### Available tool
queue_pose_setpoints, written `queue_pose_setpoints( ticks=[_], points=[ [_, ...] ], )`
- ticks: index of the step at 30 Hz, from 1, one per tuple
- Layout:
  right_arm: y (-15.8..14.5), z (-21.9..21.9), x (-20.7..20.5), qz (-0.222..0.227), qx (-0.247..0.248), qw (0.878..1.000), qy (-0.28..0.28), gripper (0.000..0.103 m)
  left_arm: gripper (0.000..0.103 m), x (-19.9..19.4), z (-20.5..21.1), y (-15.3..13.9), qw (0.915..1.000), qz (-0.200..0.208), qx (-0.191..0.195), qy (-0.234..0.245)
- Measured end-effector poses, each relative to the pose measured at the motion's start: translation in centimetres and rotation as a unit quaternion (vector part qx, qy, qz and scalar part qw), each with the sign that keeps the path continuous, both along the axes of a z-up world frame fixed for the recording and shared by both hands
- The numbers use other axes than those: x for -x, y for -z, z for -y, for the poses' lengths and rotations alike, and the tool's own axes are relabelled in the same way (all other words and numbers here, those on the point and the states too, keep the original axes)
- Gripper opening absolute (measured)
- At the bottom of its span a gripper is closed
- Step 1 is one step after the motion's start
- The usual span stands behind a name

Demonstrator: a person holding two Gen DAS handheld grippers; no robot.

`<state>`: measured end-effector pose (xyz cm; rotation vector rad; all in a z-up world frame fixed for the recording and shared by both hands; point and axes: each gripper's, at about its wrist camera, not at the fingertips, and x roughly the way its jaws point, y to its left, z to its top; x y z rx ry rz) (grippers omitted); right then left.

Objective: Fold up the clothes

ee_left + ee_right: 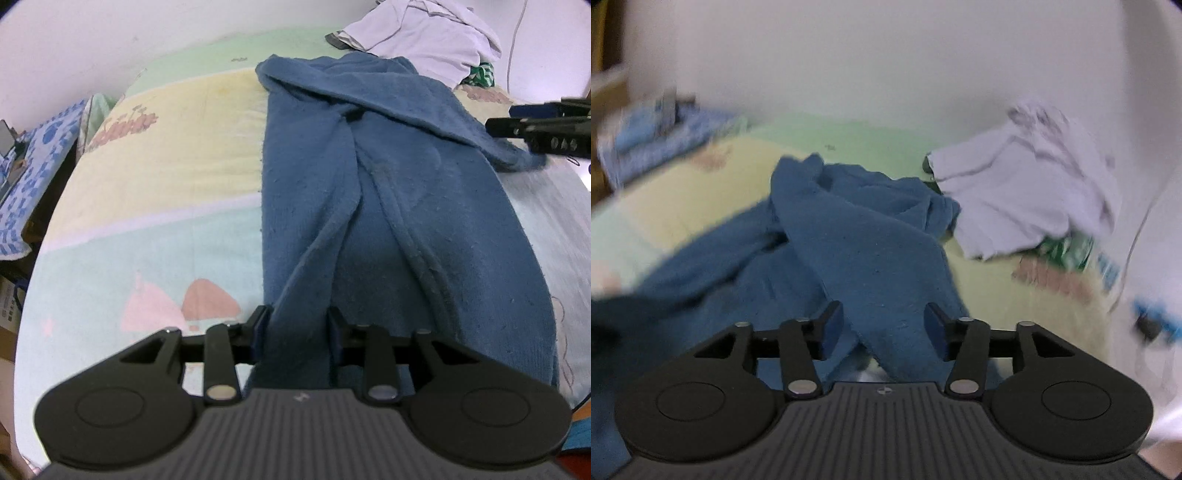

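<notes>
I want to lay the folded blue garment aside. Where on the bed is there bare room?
The bedsheet lies bare left of the blue garment, toward the wall and the patterned cloth at the bed's edge. The far right corner is crowded by the white clothes.

The left gripper (298,325) was clamped on a fold of blue garment (388,206), while the right gripper (883,325) hung with jaws apart.
</notes>
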<state>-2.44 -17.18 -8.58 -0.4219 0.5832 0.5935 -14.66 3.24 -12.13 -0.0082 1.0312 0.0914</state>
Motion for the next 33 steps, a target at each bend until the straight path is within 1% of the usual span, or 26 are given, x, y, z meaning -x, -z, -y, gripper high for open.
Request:
queue_pose_setpoints(
  ticks=[2, 6, 8, 9, 10, 11, 12, 14, 15, 17, 19, 20, 23, 25, 27, 30, 32, 33],
  points=[
    [0.8, -0.5, -0.1, -0.003, 0.015, 0.999, -0.037, 0.055, 0.032, 0.0, 0.2, -0.1, 1.0, 0.0, -0.002, 0.002],
    [3.2, -1.8, -1.7, 0.012, 0.06, 0.997, -0.057, 0.05, 0.032, -0.1, 0.5, -0.2, 1.0, 0.001, -0.005, 0.005],
    [4.0, -1.8, -2.5, 0.002, 0.056, 0.997, -0.057, 0.049, 0.032, -0.1, 0.6, -0.4, 0.9999, 0.002, -0.004, 0.009],
    [3.8, -1.7, -2.4, 0.001, 0.046, 0.997, -0.059, 0.047, 0.032, -0.1, 0.7, -0.4, 0.9999, 0.002, -0.005, 0.01],
    [3.7, -1.8, -2.8, -0.005, 0.041, 0.997, -0.061, 0.033, 0.032, -0.1, 0.7, -0.4, 0.9999, 0.001, -0.006, 0.012],
    [3.5, -1.7, -3.1, -0.014, 0.033, 0.997, -0.061, 0.015, 0.032, -0.1, 0.8, -0.4, 0.9999, 0.0, -0.007, 0.013],
    [2.9, -1.4, -3.7, -0.018, 0.016, 0.998, -0.053, 0.003, 0.032, -0.1, 0.9, -0.4, 0.9998, -0.001, -0.01, 0.015],
    [1.6, -0.7, -4.7, -0.025, -0.022, 0.999, -0.033, 0.002, 0.03, 0.0, 1.3, -0.4, 0.9997, -0.003, -0.016, 0.02],
    [0.8, -0.4, -5.5, -0.025, -0.038, 0.999, -0.024, 0.002, 0.027, 0.0, 1.5, -0.5, 0.9996, -0.003, -0.019, 0.023],
    [-0.6, 0.1, -7.4, -0.026, -0.069, 0.997, -0.005, 0.002, 0.016, 0.0, 1.9, -0.6, 0.9994, -0.004, -0.019, 0.029],
    [-1.9, 0.8, -9.6, -0.033, -0.105, 0.994, 0.019, 0.002, 0.014, -0.1, 2.3, -0.8, 0.9992, -0.003, -0.021, 0.035],
    [-2.4, 1.4, -10.8, -0.041, -0.127, 0.99, 0.035, 0.002, 0.011, 0.0, 2.5, -1.0, 0.9991, -0.001, -0.022, 0.037],
    [-3.1, 3.5, -14.9, -0.066, -0.187, 0.975, 0.1, 0.002, 0.011, 0.1, 3.0, -1.3, 0.9988, 0.004, -0.023, 0.043],
    [-2.5, 5.0, -17.4, -0.076, -0.203, 0.963, 0.158, 0.002, 0.011, 0.2, 3.3, -1.4, 0.9987, 0.005, -0.021, 0.045],
    [-1.2, 6.4, -19.4, -0.091, -0.209, 0.951, 0.207, 0.002, 0.011, 0.3, 3.5, -1.2, 0.9988, 0.003, -0.019, 0.045],
    [0.6, 7.0, -21.0, -0.096, -0.181, 0.946, 0.249, 0.002, 0.011, 0.4, 3.9, -1.0, 0.9988, 0.001, -0.016, 0.046],
    [1.7, 7.2, -21.4, -0.12, -0.174, 0.942, 0.259, 0.002, 0.011, 0.4, 4.3, -0.8, 0.9987, 0.0, -0.014, 0.049],
    [2.0, 7.1, -21.4, -0.133, -0.172, 0.943, 0.252, 0.003, 0.011, 0.4, 4.5, -0.6, 0.9986, -0.001, -0.014, 0.052]
  ],
)
